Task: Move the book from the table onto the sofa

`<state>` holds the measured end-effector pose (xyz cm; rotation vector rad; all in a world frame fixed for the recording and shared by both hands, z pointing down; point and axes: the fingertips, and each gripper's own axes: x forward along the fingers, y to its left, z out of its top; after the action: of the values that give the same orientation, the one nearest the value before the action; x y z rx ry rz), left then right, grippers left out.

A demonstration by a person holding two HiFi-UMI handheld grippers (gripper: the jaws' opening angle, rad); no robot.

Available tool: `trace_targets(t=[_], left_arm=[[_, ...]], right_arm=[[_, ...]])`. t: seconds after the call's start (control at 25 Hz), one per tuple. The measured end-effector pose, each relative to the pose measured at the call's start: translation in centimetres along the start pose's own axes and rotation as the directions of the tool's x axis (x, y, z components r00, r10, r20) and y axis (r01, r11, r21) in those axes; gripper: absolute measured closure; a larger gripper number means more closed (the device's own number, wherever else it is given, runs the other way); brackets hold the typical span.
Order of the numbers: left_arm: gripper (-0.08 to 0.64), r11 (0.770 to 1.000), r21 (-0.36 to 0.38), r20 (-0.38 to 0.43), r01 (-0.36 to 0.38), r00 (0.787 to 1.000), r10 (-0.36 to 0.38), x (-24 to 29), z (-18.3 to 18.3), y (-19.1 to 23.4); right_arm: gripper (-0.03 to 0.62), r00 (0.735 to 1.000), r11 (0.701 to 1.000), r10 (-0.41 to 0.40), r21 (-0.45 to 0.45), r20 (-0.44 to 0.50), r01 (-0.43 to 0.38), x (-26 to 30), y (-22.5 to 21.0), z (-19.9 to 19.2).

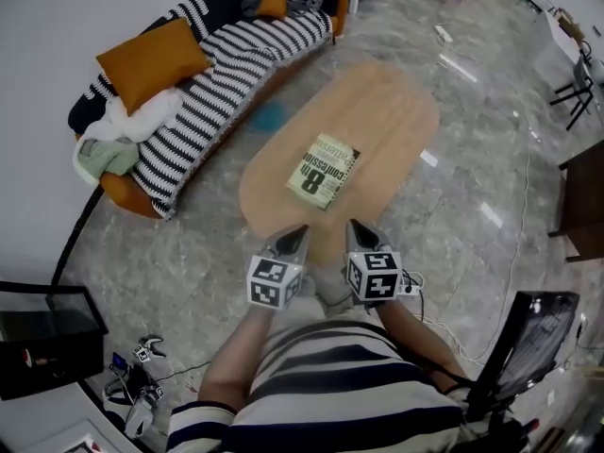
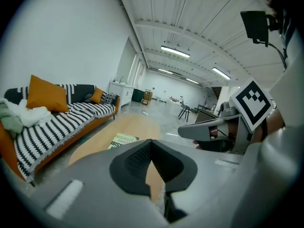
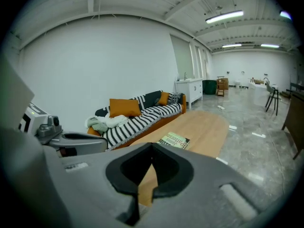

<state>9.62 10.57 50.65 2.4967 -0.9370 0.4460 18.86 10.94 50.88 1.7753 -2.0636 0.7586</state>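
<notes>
book (image 1: pixel 323 170) on table (image 1: pixel 387 111), off its edges | sofa (image 1: pixel 226 74) upper left, floor (image 1: pixel 212 201) between | left gripper (image 1: pixel 296 235), right gripper (image 1: pixel 357 231) side by side, tilted down, jaws pressed together

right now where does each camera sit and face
Head view: on the person's head, steeply down at the book on the table; striped torso, arms, left gripper, right gripper show.
Left gripper view: rides that gripper, along its shut jaws towards the table and sofa; right gripper shows.
Right gripper view: likewise; left gripper shows.
Both gripper views share book, table, sofa.
</notes>
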Motion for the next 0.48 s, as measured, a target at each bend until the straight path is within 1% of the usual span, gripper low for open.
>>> trace_targets(t=[0.28,0.48], left_arm=[[0.563,0.998,0.032,-0.036,0.050,0.998,-0.048,1.0,-0.4,2.8],[0.563,0.998,0.006,-0.058,0.062,0.996,-0.061,1.7,-0.9,3.3]], right_arm=[[0.591,0.998,0.997,-0.070,0.032,0.003,0.069,1.7,0.4,0.3],[0.591,0.993,0.992,-0.115,0.057,-0.019,0.116,2.0,-0.7,-0.3]])
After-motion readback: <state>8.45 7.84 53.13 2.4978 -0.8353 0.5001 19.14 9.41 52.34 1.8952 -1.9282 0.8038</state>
